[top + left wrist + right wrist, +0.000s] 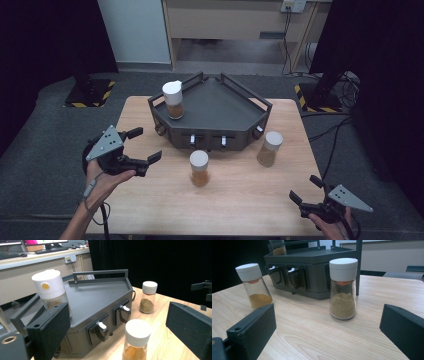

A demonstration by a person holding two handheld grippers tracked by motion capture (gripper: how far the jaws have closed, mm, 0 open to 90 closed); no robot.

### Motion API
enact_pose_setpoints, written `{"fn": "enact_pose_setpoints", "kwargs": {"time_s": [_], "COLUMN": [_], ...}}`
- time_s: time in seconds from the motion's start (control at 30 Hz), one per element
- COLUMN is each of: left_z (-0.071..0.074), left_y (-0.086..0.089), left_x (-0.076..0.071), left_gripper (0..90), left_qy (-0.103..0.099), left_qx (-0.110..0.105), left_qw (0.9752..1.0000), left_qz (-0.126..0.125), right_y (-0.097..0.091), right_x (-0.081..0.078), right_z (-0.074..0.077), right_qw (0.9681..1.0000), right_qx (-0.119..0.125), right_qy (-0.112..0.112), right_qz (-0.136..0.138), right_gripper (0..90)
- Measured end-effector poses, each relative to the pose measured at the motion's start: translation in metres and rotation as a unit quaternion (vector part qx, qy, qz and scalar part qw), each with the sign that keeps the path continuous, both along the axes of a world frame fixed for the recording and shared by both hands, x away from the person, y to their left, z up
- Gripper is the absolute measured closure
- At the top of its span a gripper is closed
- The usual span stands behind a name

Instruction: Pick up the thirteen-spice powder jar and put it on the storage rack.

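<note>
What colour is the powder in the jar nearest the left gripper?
Orange-brown, under a white cap; the middle jar shows it best in the right gripper view.

Both grippers, left (141, 145) and right (306, 188): black bodies, thick black block jaws with a small round hole near each tip. Grey three-cornered top plates with white dots. Black cable trails at the left wrist.

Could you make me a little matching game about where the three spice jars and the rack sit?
Things:
1. jar with the yellow dot on its cap
2. jar of orange powder
3. jar of brownish powder
4. dark rack

Places:
A. on the table, right of the rack's front
B. far half of the wooden table
C. on the rack's left corner
D. on the table, before the rack's two hooks

Pairs: 1-C, 2-D, 3-A, 4-B
</note>
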State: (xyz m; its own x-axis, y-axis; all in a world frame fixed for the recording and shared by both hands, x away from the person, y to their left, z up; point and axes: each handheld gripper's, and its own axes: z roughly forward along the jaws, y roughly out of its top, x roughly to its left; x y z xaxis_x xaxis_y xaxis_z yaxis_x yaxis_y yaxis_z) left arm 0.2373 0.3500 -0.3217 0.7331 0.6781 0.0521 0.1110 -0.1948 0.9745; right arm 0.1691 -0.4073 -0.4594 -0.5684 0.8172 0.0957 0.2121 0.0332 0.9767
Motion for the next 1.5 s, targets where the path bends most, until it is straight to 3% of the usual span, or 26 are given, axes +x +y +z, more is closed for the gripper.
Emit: {"fn": "enact_pose_setpoints", "kwargs": {"time_s": [0.9, 1.5], "left_z": [-0.062, -0.094], "left_y": [0.003, 0.009], "left_x": [-0.033, -0.044], "left_gripper": [4.4, 4.1], "left_qy": [0.020, 0.038], "left_qx": [-0.002, -0.019], "left_qw": [0.9981, 0.9967], "left_qz": [0.057, 0.068], "right_y": [0.000, 0.000], "right_x": [0.000, 0.000], "right_z": [0.000, 0.000], "right_qw": [1.0000, 1.0000], "right_qx": [-0.001, -0.001], "right_qy": [0.000, 0.000], "right_qz": [0.000, 0.000], "right_gripper": [1.2, 1.2]}}
